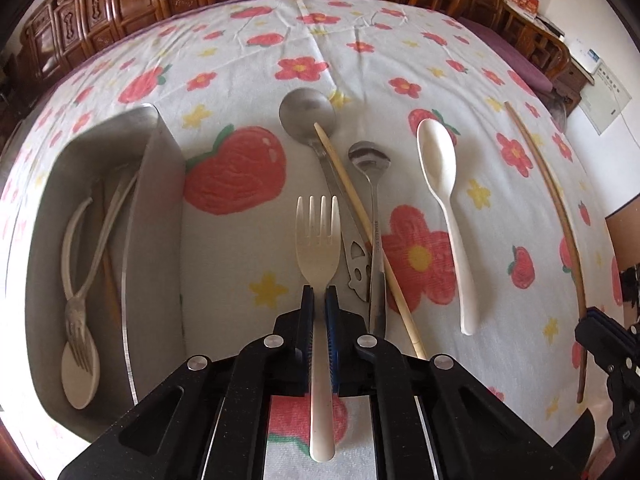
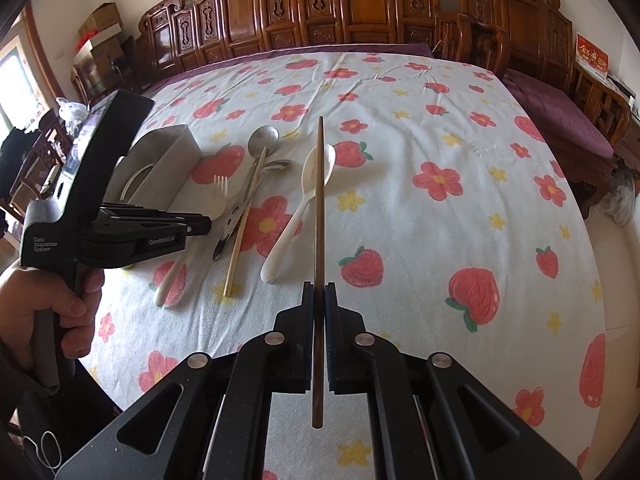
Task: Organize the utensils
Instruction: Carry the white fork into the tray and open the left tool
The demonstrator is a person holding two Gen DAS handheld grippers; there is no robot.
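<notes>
My left gripper (image 1: 319,293) is shut on the handle of a cream plastic fork (image 1: 318,232), whose tines point away from me over the flowered cloth. The same gripper (image 2: 206,224) shows from the side in the right wrist view, with the fork (image 2: 220,194) at its tip. My right gripper (image 2: 319,289) is shut on a dark brown chopstick (image 2: 319,184) that sticks out forward. A steel tray (image 1: 160,184) at the left holds a metal fork, a white spoon and other utensils. A steel ladle (image 1: 307,112), a pale chopstick (image 1: 360,220), a small steel spoon (image 1: 369,158) and a white spoon (image 1: 438,160) lie on the cloth.
The cloth with strawberries and flowers (image 2: 440,140) covers a wide table. Carved wooden chairs (image 2: 360,4) line its far side, and a purple-cushioned bench (image 2: 560,112) stands at the right. A person's hand (image 2: 52,300) grips the left gripper's handle.
</notes>
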